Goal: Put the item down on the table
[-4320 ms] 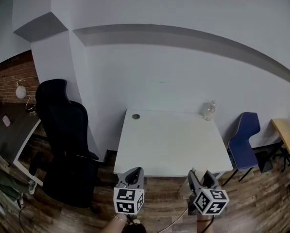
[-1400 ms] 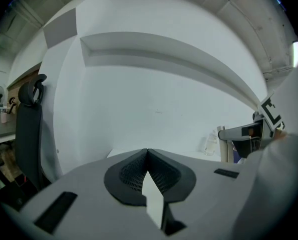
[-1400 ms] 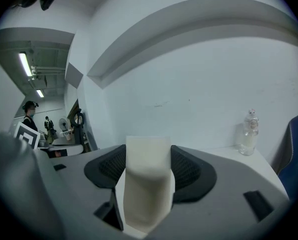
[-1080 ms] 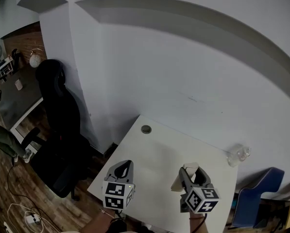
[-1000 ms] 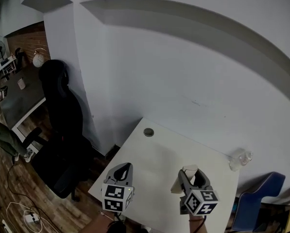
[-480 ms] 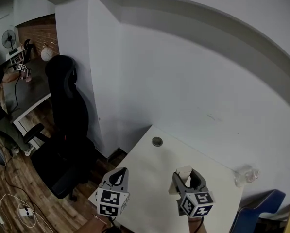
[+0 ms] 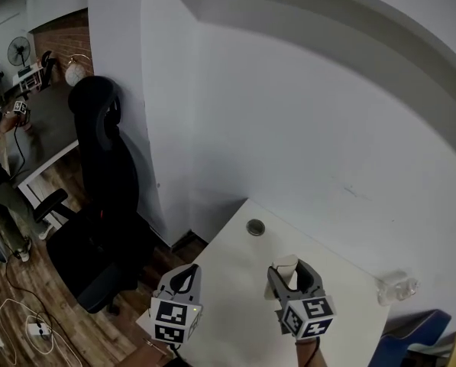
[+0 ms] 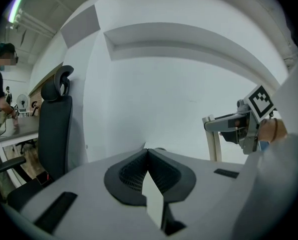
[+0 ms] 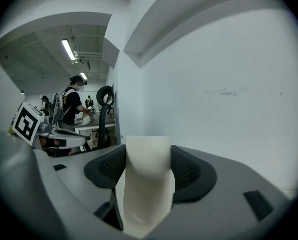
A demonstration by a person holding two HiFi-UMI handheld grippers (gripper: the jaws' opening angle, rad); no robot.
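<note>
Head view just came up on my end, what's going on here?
A person holds a gripper in each hand over the near part of the white square table. The right gripper is shut on a cream-coloured blocky item, held upright and apparently not yet set down. The left gripper is shut with nothing between its fingers. A clear plastic bottle stands at the table's far right corner.

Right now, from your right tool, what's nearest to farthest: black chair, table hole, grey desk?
Head view, from the right tool holding the white item:
1. table hole, just ahead-left
2. black chair, left, off the table
3. grey desk, far left
</note>
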